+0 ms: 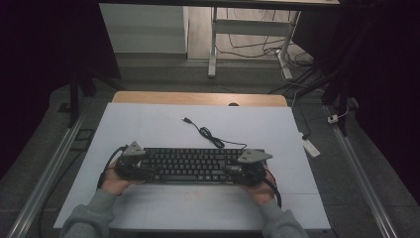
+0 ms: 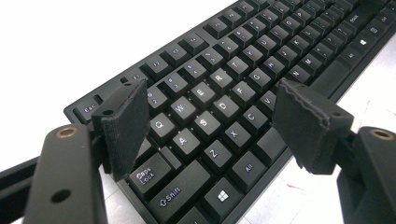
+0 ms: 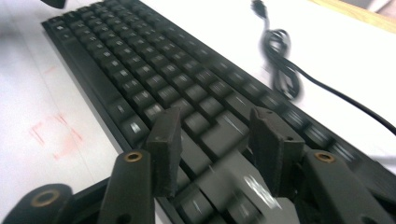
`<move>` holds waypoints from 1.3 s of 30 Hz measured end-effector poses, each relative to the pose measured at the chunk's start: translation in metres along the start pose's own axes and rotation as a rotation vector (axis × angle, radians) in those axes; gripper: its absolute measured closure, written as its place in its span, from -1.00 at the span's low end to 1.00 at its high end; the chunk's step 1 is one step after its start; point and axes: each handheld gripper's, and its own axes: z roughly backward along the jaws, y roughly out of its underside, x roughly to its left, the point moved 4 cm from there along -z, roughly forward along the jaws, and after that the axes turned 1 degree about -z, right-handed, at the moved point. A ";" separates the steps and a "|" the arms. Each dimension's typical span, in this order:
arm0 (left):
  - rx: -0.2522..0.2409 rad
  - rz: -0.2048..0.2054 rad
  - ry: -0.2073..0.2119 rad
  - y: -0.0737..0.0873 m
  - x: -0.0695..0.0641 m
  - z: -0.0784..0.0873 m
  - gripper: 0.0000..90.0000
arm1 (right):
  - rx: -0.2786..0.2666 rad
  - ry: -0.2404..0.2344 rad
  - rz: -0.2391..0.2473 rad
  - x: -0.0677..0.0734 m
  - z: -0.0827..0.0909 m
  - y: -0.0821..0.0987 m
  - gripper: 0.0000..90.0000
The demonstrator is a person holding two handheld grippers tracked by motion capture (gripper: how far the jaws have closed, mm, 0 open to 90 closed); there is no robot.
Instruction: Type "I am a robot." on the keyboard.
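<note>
A black keyboard (image 1: 190, 165) (image 2: 224, 70) (image 3: 140, 70) lies flat on the white mat (image 1: 148, 124), near its front. Its cable (image 1: 205, 133) (image 3: 280, 70) runs back in a small coil and ends in a loose USB plug. My left gripper (image 1: 138, 168) (image 2: 210, 112) hovers over the keyboard's left end, jaws wide apart above the letter keys, gripping nothing. My right gripper (image 1: 242, 171) (image 3: 215, 121) is over the keyboard's right end. Its jaws stand apart above the keys with nothing pinched between them; this view is blurred.
A faint red mark (image 1: 192, 194) (image 3: 56, 135) is drawn on the mat in front of the keyboard. The wooden table edge (image 1: 198, 98) shows behind the mat. On the floor to the right lies a white power strip (image 1: 311, 147); metal rails run along both sides.
</note>
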 end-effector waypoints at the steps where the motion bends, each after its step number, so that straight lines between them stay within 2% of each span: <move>1: 0.000 0.000 -0.001 0.000 0.000 0.000 -0.39 | -0.002 0.008 -0.010 -0.002 0.005 0.003 0.16; 9: 0.003 -0.005 -0.005 0.000 0.001 0.000 -0.39 | -0.020 0.071 -0.038 -0.014 0.039 0.027 0.12; 11: 0.001 -0.002 -0.007 0.000 0.001 0.000 -0.38 | -0.031 0.072 -0.049 -0.016 0.044 0.032 0.12; 19: -0.004 -0.008 -0.014 -0.001 0.000 0.000 -0.35 | -0.023 0.069 -0.035 -0.015 0.043 0.035 0.12; 28: -0.024 0.004 -0.009 -0.002 -0.001 0.002 -0.13 | -0.006 0.065 -0.034 -0.014 0.040 0.037 0.12; 31: -0.029 0.001 0.004 -0.003 -0.003 0.002 0.03 | -0.007 0.063 -0.037 -0.014 0.039 0.037 0.12; 32: -0.031 -0.003 0.017 -0.003 -0.004 0.002 0.14 | -0.001 0.064 -0.035 -0.014 0.040 0.037 0.12; 34: -0.031 -0.008 0.051 -0.004 -0.006 0.003 0.49 | 0.003 0.065 -0.036 -0.014 0.039 0.038 0.12; 37: -0.025 -0.028 0.070 -0.004 -0.009 0.002 0.90 | 0.007 0.070 -0.035 -0.015 0.039 0.038 0.12; 39: -0.015 -0.036 0.081 -0.005 -0.013 0.000 0.98 | 0.004 0.067 -0.035 -0.015 0.038 0.038 0.12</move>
